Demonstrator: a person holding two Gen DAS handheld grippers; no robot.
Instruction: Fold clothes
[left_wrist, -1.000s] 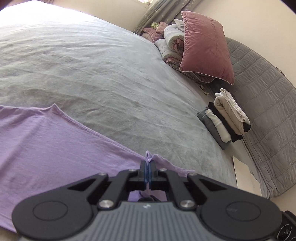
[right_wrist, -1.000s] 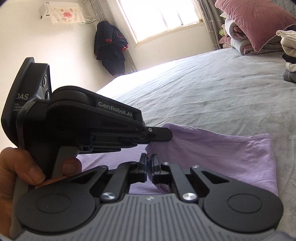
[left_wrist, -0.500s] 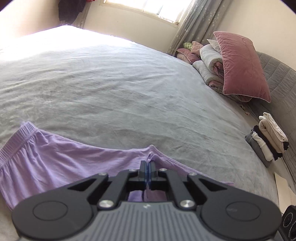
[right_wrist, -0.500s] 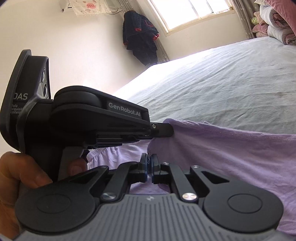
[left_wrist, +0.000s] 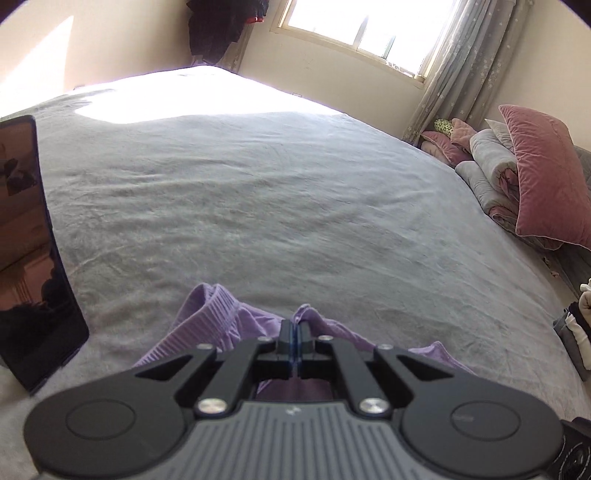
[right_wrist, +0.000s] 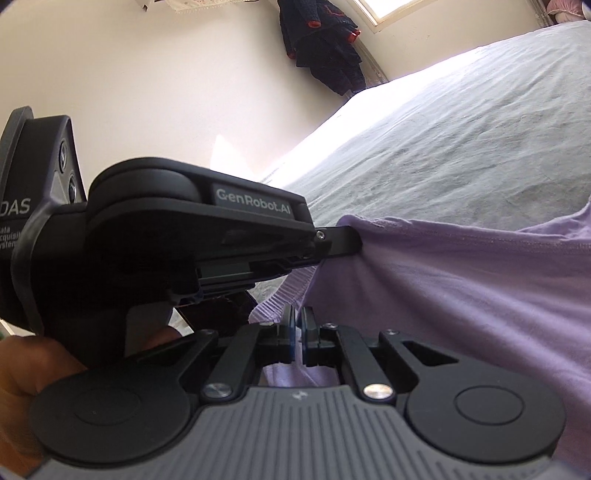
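Note:
A lilac garment (left_wrist: 221, 325) with a ribbed waistband lies bunched on the grey bed (left_wrist: 258, 206) right in front of my left gripper (left_wrist: 294, 332), which is shut on a fold of its cloth. In the right wrist view the same lilac garment (right_wrist: 461, 288) stretches from lower left to the right edge. My right gripper (right_wrist: 299, 325) is shut on its ribbed edge. The left gripper (right_wrist: 345, 242) shows there too, side on, pinching the cloth just above and beside the right one. A hand (right_wrist: 22, 373) holds it at the lower left.
A dark phone (left_wrist: 29, 251) stands upright on the bed at the left. Pink pillows and rolled quilts (left_wrist: 528, 184) pile at the headboard on the right, with folded clothes (left_wrist: 576, 332) at the right edge. A dark coat (right_wrist: 321, 40) hangs by the window.
Both grippers have swung left across the bed with the garment. The spread cloth has gathered into a bunch with the waistband brought near the grippers. The phone has come into the left view.

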